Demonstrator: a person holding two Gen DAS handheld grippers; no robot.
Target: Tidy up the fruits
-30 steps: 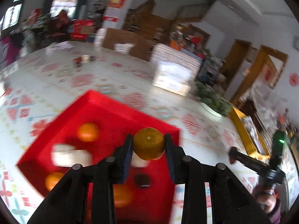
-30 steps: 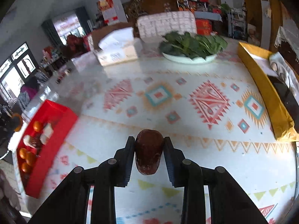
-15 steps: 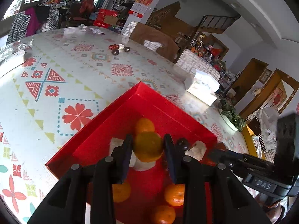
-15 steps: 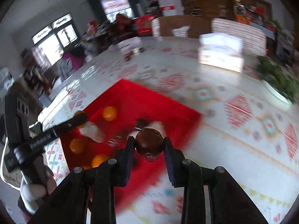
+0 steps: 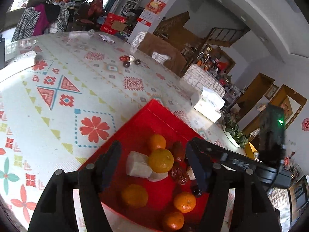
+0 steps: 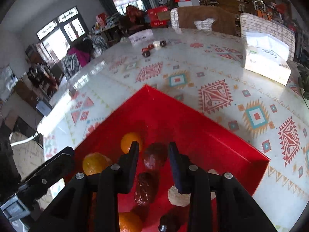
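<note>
A red tray [image 5: 146, 108] [image 6: 193, 116] on the patterned table holds several oranges, white chunks [image 5: 137, 166] and dark red-brown fruits [image 5: 178, 151]. Over it, my left gripper [image 5: 153, 145] is opening its jaws. One orange [image 5: 160, 160] lies between them, resting on the white chunks, and neither pad touches it. My right gripper [image 6: 153, 147] is shut on a dark red-brown fruit [image 6: 154, 155] just above the tray's inside. Its black body [image 5: 235, 161] crosses the right of the left wrist view. The left gripper's finger [image 6: 48, 166] shows at the lower left of the right wrist view.
A white tissue box [image 5: 208, 104] [image 6: 266, 58] stands beyond the tray. A few small round items [image 5: 127, 60] [image 6: 152, 48] lie far back. A plate of greens [image 5: 235, 135] and a yellow box [image 5: 250, 148] sit to the right. The table's edge curves close by on the left.
The left jaws have spread and let go of the orange, which now lies in the tray. The right gripper has carried its dark fruit from the bare table to over the tray.
</note>
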